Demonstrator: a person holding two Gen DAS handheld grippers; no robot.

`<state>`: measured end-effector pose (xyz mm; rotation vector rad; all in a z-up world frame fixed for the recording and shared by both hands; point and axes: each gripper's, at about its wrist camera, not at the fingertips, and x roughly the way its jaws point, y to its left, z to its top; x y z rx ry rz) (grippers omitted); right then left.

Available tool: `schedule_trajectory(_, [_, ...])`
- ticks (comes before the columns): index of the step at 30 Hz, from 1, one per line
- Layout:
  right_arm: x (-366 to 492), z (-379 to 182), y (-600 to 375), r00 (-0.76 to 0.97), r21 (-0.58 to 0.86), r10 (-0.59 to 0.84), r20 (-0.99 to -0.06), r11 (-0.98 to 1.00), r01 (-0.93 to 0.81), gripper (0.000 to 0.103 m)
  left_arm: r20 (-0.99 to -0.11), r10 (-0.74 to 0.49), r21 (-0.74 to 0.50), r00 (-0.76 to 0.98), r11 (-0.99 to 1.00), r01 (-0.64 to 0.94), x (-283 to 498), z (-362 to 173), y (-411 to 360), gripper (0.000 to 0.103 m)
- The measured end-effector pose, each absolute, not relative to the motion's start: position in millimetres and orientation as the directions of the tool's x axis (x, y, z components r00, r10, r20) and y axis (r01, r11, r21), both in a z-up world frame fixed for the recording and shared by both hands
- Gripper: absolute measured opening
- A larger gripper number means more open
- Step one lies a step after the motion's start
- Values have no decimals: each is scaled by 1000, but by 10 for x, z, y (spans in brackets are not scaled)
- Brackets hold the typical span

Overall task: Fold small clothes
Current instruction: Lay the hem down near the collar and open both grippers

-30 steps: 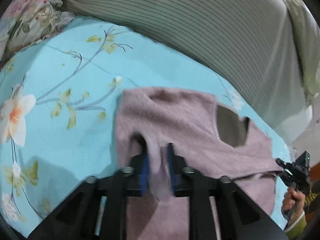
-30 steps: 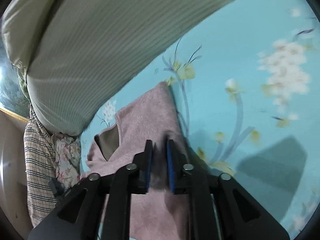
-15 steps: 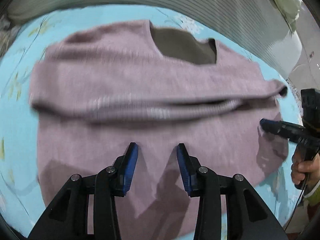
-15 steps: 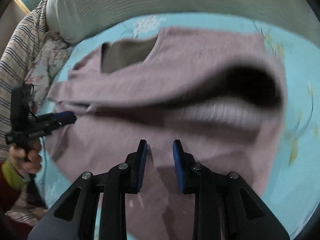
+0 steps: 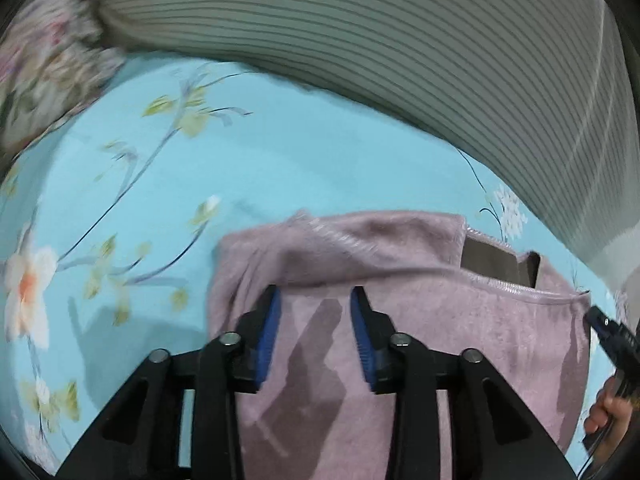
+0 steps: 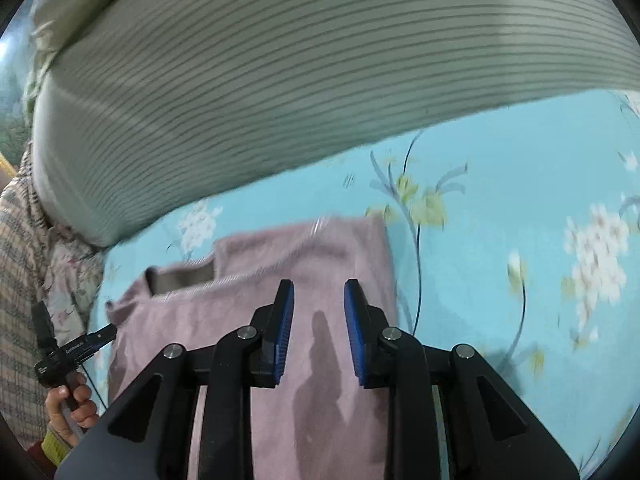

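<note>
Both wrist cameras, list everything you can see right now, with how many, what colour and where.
sweater: one, dusty pink with a grey inside at the neck, lying folded on the bedsheet under both grippers
bedsheet: one, light blue with a flower print, under the sweater
striped pillow: one, grey-green with dark stripes, along the far side of the bedsheet
floral cloth: one, pale with pink flowers, blurred, far left corner in the left wrist view
plaid cloth: one, beige and grey, left edge of the right wrist view
left gripper: one, black with blue pads, open above the sweater
right gripper: one, black with blue pads, open above the sweater
</note>
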<state>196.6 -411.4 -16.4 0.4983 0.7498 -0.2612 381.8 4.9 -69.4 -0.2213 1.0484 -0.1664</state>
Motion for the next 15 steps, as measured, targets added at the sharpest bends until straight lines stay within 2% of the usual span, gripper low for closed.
schedule_trajectory(5, [1588,-268,-3763,707,372,13,-707,857,357,33,-809,-294,-347,508,938,-9,3179,-691,303,53])
schedule_trajectory(11, [1117,-449,-3314,684,384,56,-727,859,338,43,-808,-362,-427,465,904,-38,2285,-778,474,53])
schedule_trajectory(15, [937,-609,-3072,643,382,90,-760,863,330,44,-793,-394,-475,465,877,-67,1773,-822,571,58])
